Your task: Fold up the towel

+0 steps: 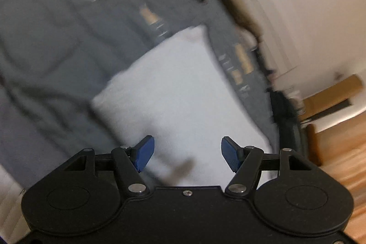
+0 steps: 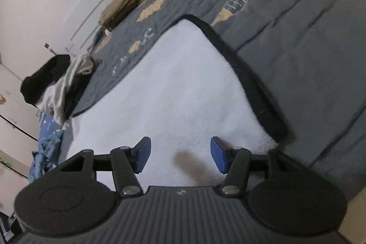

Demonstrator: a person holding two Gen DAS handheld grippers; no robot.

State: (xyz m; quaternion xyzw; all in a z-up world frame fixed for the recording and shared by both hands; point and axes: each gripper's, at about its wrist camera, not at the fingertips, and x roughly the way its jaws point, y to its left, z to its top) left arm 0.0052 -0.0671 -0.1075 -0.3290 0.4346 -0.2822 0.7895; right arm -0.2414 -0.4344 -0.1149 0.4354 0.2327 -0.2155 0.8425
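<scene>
A white fluffy towel (image 1: 180, 93) lies flat on a grey bed cover (image 1: 57, 42). In the right wrist view the same towel (image 2: 173, 88) shows a dark border along its right edge and far corner. My left gripper (image 1: 187, 156) hovers open above the towel's near part, blue pads wide apart and nothing between them. My right gripper (image 2: 180, 157) is also open over the towel's near edge, holding nothing. A small brownish mark (image 2: 189, 166) sits on the towel between the right fingers. The left wrist view is blurred by motion.
The grey bed cover (image 2: 308, 38) carries fish-bone and tan patch prints. A pile of black and grey clothes (image 2: 57, 86) and blue fabric (image 2: 45, 148) lie at the bed's left edge. White wall (image 1: 308, 4), a wooden floor (image 1: 343, 164) and cardboard box (image 1: 331, 93) lie to the right.
</scene>
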